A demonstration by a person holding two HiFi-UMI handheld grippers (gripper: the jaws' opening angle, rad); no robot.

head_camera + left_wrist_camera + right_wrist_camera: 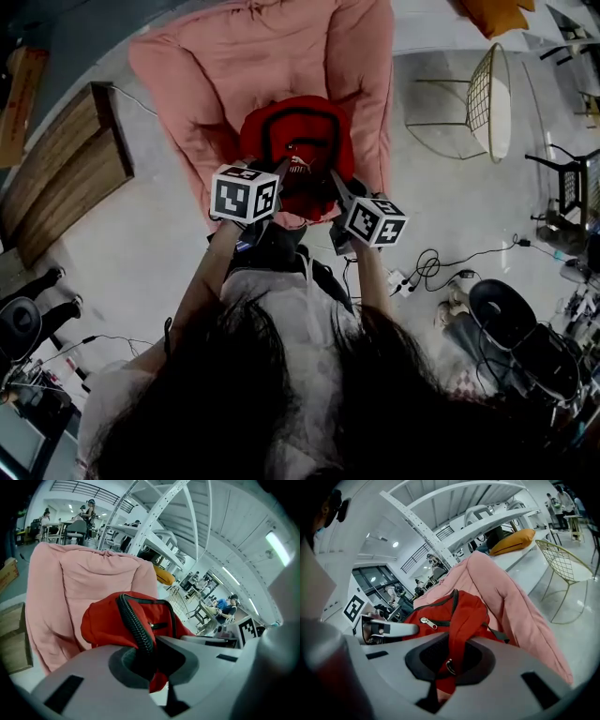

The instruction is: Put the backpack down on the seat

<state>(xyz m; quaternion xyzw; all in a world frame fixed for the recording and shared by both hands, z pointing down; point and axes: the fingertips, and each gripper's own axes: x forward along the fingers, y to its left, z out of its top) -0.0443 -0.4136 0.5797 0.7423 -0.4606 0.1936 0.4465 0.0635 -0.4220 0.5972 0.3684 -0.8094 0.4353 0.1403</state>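
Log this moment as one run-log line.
left gripper: shut on black handle of backpack | right gripper: shut on red strap | backpack: over pink seat, contact unclear | not yet released

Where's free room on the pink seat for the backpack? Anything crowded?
Free: the pink seat has an open upper cushion between the red backpack and its far edge. The floor is also bare between the seat and the wooden boards. Crowded: the near edge, where the left hand-held gripper and right hand-held gripper clamp the backpack.
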